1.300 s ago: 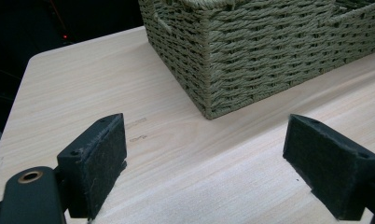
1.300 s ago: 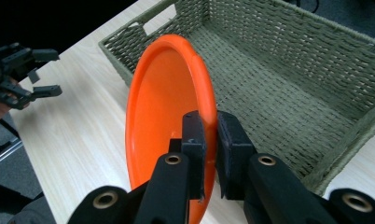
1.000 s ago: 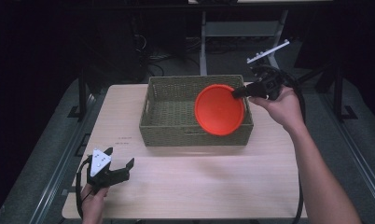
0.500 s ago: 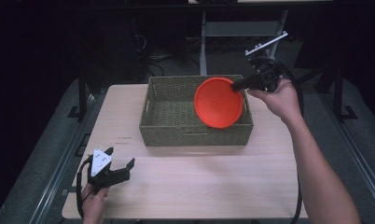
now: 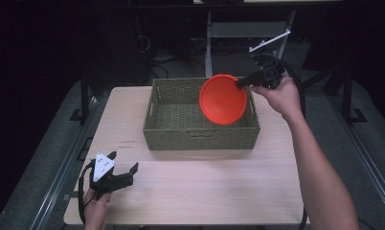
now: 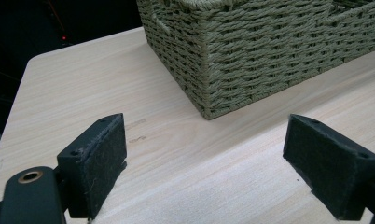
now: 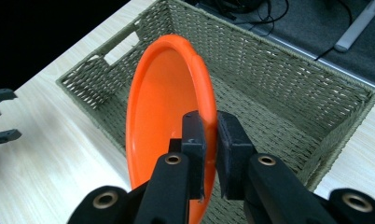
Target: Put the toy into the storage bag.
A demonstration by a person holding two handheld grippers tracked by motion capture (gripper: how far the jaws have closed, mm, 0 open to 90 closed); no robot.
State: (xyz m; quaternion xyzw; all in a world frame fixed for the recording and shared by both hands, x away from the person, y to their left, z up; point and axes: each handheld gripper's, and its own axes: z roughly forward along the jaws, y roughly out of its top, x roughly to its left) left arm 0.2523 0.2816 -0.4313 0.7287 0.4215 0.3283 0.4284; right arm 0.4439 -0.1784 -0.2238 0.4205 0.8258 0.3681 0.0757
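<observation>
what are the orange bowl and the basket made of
Orange bowl: probably plastic, smooth with a soft sheen, thin moulded rim, uniform colour. Basket: woven olive-green twisted cord, maybe paper rope or seagrass, matt and rough; the braided strands show clearly in the left gripper view.

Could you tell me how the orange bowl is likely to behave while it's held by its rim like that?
The bowl probably stays stiff: it keeps its round shape though the right gripper pinches only its rim. It looks thin, so likely light. Its smooth surface might slip or swing, tilted over the basket.
</observation>
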